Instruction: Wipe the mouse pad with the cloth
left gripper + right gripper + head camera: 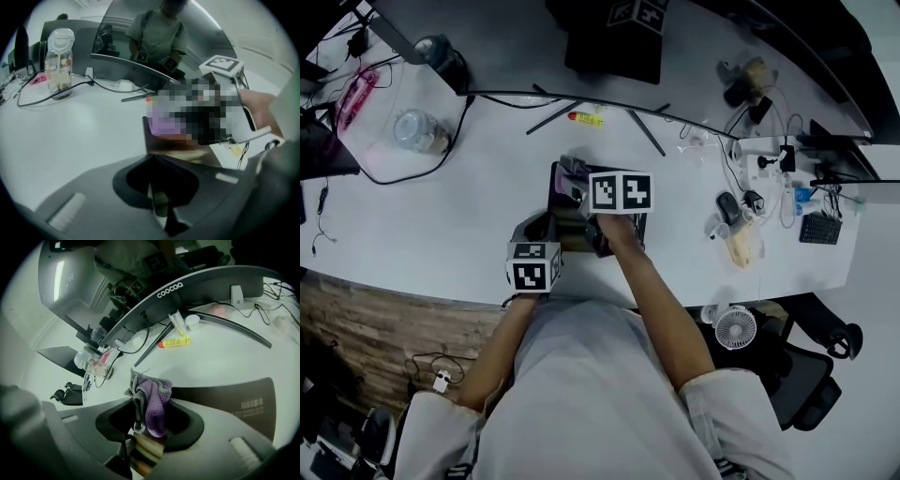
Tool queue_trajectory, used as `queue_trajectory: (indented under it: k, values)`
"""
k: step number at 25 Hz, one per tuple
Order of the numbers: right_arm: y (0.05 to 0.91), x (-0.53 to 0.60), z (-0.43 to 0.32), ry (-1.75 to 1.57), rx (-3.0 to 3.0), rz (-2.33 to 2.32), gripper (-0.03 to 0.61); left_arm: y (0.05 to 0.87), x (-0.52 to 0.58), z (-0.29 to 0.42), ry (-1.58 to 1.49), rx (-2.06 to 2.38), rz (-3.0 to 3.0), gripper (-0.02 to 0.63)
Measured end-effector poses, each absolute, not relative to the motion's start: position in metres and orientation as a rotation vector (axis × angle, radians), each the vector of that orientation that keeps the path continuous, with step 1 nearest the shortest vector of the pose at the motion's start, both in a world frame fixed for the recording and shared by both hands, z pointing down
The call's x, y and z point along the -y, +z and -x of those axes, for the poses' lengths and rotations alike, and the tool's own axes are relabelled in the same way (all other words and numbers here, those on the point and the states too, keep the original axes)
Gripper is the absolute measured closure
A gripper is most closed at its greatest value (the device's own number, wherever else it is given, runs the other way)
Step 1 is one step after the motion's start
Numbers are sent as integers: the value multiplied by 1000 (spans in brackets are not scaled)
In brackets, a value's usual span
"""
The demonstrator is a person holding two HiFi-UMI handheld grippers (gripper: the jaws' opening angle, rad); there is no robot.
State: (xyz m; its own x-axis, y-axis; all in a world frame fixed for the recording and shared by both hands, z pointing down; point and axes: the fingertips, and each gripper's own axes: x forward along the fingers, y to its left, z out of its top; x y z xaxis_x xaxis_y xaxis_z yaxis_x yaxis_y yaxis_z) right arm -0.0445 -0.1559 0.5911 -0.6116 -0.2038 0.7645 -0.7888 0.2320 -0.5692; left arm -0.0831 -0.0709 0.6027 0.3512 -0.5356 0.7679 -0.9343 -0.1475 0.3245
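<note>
Your right gripper clamps the bunched purple-and-grey cloth. Press it flat on the dark rectangular mouse pad at centre frame and stroke evenly. Your left gripper, jaws together, should steady the pad's lower edge.

Left gripper: jaws close together. Whether the near edge of the pad sits between them cannot be told.

Right gripper: lower end of the cloth is lost between the jaws.

Head view: both grippers and the forearms cover most of the pad.

Pad label: print too small to read.
</note>
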Motion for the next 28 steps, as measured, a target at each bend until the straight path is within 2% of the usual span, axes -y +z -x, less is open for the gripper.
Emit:
queue_trajectory:
  k: [28]
  values:
    - [592,156,18,1435,1950,-880,403,601,71,85,623,1304,-1805,614]
